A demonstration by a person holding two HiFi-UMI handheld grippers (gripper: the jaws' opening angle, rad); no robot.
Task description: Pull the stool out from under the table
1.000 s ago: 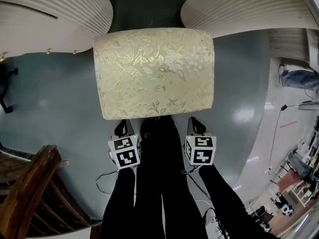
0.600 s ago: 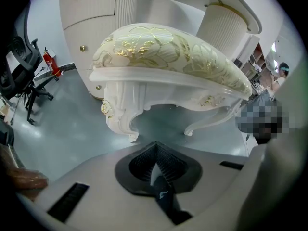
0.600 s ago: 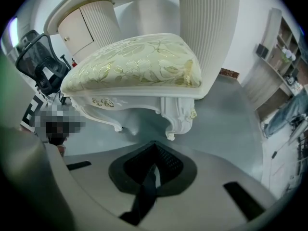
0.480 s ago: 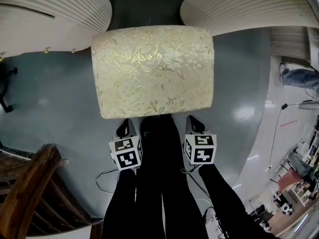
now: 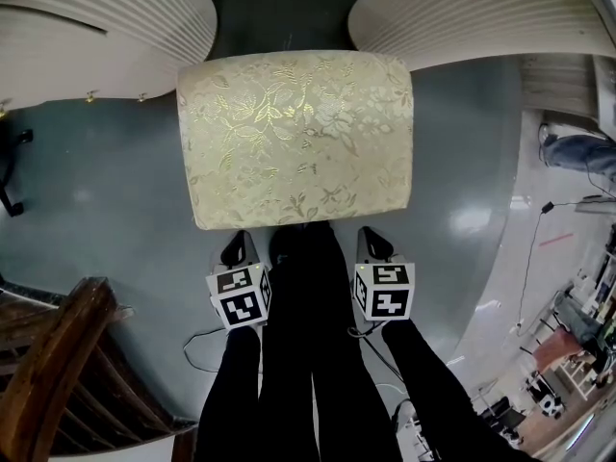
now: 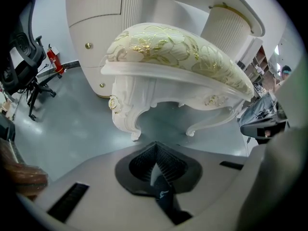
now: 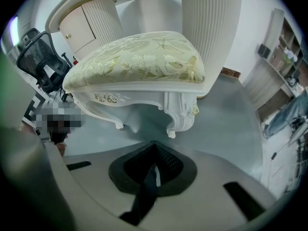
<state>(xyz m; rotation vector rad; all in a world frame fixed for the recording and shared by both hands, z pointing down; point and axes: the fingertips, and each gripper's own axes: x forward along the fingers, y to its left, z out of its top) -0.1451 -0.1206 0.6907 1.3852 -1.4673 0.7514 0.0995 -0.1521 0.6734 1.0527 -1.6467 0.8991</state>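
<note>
**Desk:** Where is the stool?

**Photographer:** The stool (image 5: 296,138), cushioned in cream-and-gold floral fabric on carved white legs (image 6: 126,112), stands just ahead of both grippers' tips. Its near edge faces them. Its far edge lies at the gap between the two fluted white pedestals of the table (image 5: 472,12).

**Desk:** And the grippers?

**Photographer:** The left gripper (image 5: 236,250) and the right gripper (image 5: 371,245) are held low and side by side, both pointing at the stool's near edge. The person's black-clad legs (image 5: 308,354) come between them. Each gripper view shows the dark jaws pressed together with nothing pinched. In both, the stool sits near the tips but apart from them. A marker cube (image 5: 239,296) tops the left gripper, and the right carries its own.

**Desk:** What about the floor and the room?

**Photographer:** The floor (image 5: 106,200) is glossy grey-blue and catches the light. A thin cable (image 5: 197,349) loops on it beside the left gripper's cube. Off to the left of the left gripper are a black office chair (image 6: 21,57) and a red fire extinguisher (image 6: 52,61). Behind that gripper, on the same side, is the back of a dark wooden chair (image 5: 53,373). Well off to the right of the right gripper, wall shelving (image 7: 288,52) shows at the room's edge.
</note>
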